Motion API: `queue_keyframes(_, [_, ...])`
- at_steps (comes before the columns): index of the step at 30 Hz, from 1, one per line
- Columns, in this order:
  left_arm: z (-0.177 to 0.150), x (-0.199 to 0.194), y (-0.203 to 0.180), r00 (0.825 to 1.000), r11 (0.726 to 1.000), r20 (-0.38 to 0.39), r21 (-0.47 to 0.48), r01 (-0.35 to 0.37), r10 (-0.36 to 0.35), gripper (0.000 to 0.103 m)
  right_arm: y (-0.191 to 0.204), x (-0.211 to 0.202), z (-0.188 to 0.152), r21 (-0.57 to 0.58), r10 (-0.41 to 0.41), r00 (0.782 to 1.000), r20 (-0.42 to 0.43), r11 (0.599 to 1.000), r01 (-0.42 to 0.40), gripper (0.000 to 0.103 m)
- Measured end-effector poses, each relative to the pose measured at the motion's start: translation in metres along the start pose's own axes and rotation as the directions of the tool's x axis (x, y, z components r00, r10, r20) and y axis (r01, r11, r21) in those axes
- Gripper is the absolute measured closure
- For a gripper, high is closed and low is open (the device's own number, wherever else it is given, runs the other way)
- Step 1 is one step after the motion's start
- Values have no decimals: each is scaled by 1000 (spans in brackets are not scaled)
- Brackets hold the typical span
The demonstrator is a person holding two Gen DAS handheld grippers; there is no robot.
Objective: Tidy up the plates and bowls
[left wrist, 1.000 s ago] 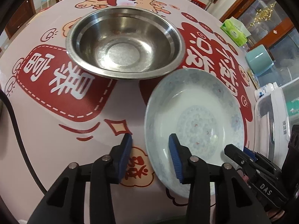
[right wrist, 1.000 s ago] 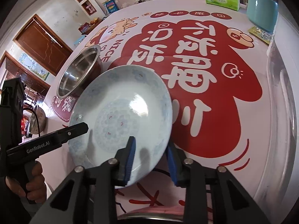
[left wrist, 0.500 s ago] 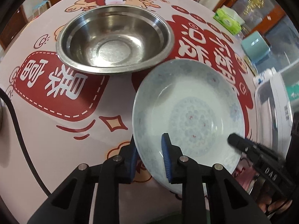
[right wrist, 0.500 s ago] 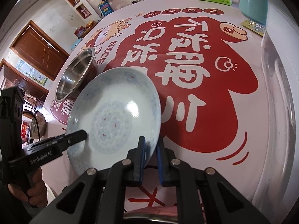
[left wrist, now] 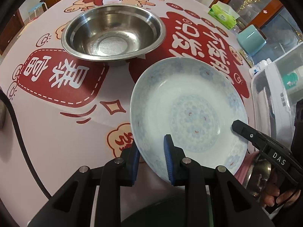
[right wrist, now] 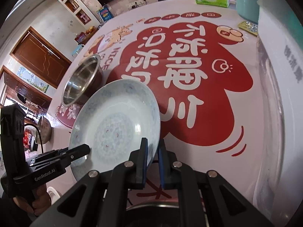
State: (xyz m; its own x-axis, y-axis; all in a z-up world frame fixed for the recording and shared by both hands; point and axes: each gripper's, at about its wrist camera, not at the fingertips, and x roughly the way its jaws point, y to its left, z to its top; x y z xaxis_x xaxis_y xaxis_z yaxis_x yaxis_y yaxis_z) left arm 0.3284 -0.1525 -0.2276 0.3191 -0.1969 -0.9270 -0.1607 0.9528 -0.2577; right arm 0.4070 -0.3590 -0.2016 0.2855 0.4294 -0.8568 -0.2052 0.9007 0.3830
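Note:
A pale blue patterned plate (left wrist: 189, 111) is held tilted above the table, and it also shows in the right wrist view (right wrist: 117, 124). My left gripper (left wrist: 151, 157) is shut on the plate's near rim, one pad over it and one under. My right gripper (right wrist: 152, 156) is shut on the opposite rim; its black finger shows in the left wrist view (left wrist: 251, 136). A steel bowl (left wrist: 113, 34) stands upright and empty on the table beyond the plate, also in the right wrist view (right wrist: 81, 81).
The round table has a red and pink printed cover (right wrist: 189, 71). A green tissue pack (left wrist: 223, 15), a teal cup (left wrist: 251, 39) and a clear plastic box (left wrist: 280, 94) stand along the right side. A black cable (left wrist: 20, 138) runs at the left.
Both grippers closed onto the plate's opposite rims. The plate has lifted off the table and now tilts in the air. The steel bowl has not moved.

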Motion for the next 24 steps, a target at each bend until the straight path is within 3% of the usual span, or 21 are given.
queue_keyframes(16, [-18, -69, -11, 994, 998, 108, 55, 19, -25, 80, 19, -55, -12, -15, 43, 991, 127, 999, -42, 93])
queue_keyframes(24, [-32, -107, -15, 982, 995, 177, 75, 58, -70, 80, 30, -83, -23, -18, 65, 981, 183, 998, -62, 93])
